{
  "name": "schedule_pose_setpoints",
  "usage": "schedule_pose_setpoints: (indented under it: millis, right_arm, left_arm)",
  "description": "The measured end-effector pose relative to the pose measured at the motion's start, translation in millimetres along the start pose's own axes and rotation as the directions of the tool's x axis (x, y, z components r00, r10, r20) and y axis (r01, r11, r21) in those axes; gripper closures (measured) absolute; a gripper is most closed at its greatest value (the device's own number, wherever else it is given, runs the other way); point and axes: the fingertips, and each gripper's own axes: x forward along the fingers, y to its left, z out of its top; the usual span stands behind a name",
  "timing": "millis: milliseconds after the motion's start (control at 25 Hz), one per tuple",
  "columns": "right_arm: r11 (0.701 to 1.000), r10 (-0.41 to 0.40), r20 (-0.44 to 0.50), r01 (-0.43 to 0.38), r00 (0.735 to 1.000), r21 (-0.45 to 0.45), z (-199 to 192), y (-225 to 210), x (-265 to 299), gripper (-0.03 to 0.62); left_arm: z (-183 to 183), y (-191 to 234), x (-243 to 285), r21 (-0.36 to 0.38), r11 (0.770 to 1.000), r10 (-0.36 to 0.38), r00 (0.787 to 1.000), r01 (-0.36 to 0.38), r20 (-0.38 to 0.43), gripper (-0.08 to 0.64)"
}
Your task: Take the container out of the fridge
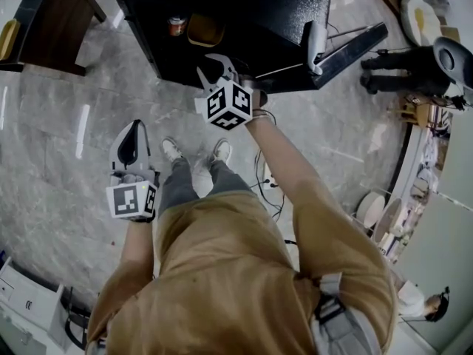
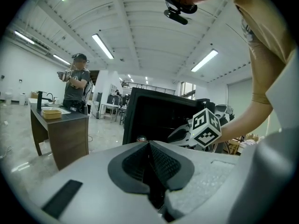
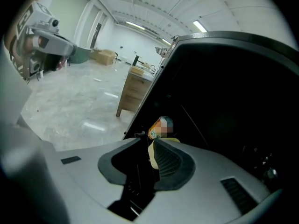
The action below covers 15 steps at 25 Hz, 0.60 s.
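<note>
Grey right gripper (image 3: pixel 148 146) holds its jaws parted and empty at the black fridge (image 1: pixel 259 6). The shallow yellow container (image 1: pixel 205 29) seems to sit just beyond them, an orange can (image 3: pixel 159 127) beside it. Closing askew could topple that can. Left gripper (image 2: pixel 150 146) is clenched on nothing.

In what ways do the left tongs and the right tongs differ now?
The left tongs are shut, tips together; the right tongs stand open with a gap. The right tongs reach to the open black fridge, toward the can and the yellow container; the left tongs are away from it, over the floor. Both hold nothing.
</note>
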Motion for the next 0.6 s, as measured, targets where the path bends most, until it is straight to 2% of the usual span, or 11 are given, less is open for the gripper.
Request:
schedule_pose_setpoints:
  millis: [280, 600]
  right_arm:
    - [0.997, -0.006, -0.064, 0.001, 0.998, -0.082, -10, -8, 31, 0.500]
    - [0.991, 0.009, -0.154, -0.029, 0.988, -0.134, -31, -8, 73, 0.479]
  left_arm:
    - [-6, 7, 0, -0.002, 1.000, 0.001, 1.000, -0.001, -0.010, 0.558]
    - [-16, 19, -3, 0.002, 1.000, 0.009, 0.999, -0.009, -0.036, 0.558]
